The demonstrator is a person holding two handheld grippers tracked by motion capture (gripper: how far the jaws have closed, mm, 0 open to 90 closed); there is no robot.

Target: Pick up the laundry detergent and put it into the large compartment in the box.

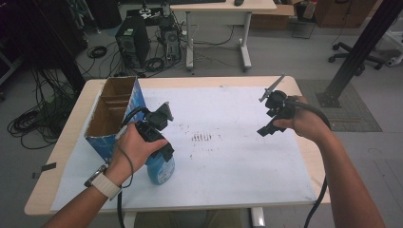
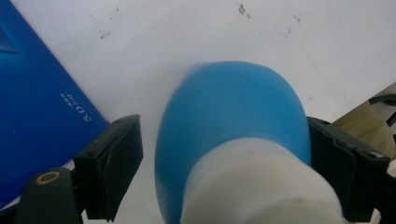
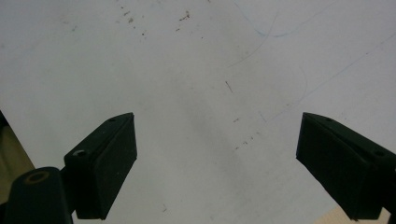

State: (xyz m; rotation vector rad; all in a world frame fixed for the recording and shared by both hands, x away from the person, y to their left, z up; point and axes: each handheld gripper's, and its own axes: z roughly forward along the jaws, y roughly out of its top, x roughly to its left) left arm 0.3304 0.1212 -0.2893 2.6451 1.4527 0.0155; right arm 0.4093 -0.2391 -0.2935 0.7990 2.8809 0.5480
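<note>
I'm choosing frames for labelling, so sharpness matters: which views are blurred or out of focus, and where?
Left gripper view: the bottle is soft-edged, too close to focus, while the box lettering reads fairly sharp. Right gripper view: the fingers and the paper's specks are reasonably crisp. High view: evenly lit, mildly soft throughout, no strong glare.

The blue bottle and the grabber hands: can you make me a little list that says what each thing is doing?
left gripper: jaws apart, either side of the blue bottle; one jaw has a gap, the other looks close or touching
blue bottle: white cap, stands on the white sheet
blue cardboard box: open top, beside the bottle
right gripper: open, holds nothing, above the sheet
table: wooden, under the sheet
</note>
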